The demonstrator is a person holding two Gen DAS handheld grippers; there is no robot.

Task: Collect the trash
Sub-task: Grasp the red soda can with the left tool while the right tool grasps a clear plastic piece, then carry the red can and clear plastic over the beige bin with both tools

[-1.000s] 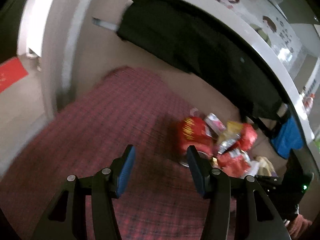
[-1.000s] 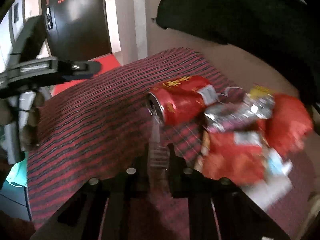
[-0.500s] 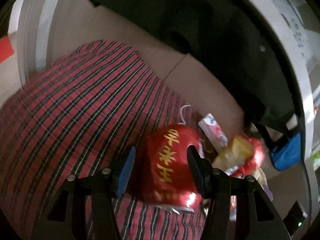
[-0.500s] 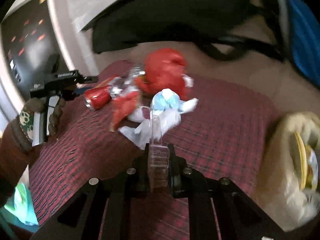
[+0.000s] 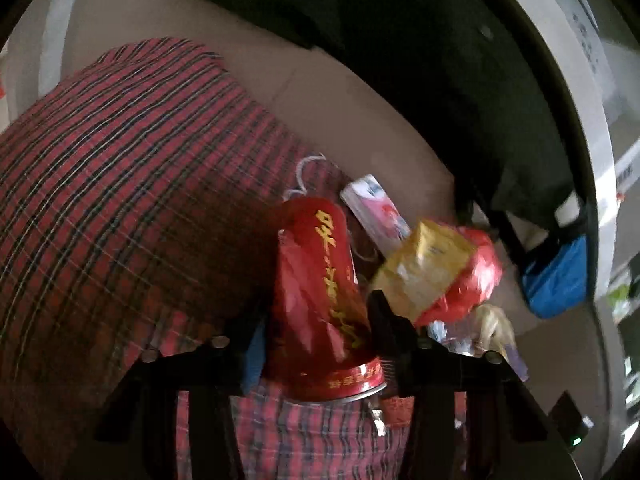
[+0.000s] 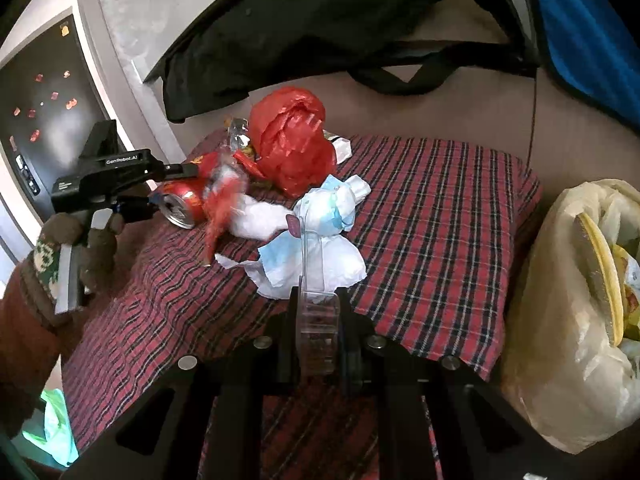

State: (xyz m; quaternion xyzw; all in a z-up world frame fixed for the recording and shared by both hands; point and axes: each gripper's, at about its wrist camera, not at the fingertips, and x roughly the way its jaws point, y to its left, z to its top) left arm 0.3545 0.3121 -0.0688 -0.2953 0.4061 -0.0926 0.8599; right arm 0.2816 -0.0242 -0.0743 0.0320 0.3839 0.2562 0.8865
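My left gripper [image 5: 316,316] is shut on a red drink can [image 5: 320,300] with gold characters, over the red plaid cloth [image 5: 120,180]. From the right wrist view the can [image 6: 184,204] lies at the left end of a trash pile, with the left gripper [image 6: 160,192] on it. The pile holds a red plastic bag [image 6: 292,144], red wrappers [image 6: 224,200] and white and blue crumpled paper [image 6: 320,240]. My right gripper [image 6: 316,320] is shut on a clear plastic piece [image 6: 314,304], short of the pile.
A yellow snack bag [image 5: 428,264] and a white carton [image 5: 376,212] lie beside the can. A beige plastic bag [image 6: 580,300] holding trash stands right of the cloth. A black bag [image 6: 320,20] and a blue bag [image 6: 580,32] hang behind.
My left gripper moved in to the can and shut on it. My right gripper swung right and back from the pile, still holding the clear piece.
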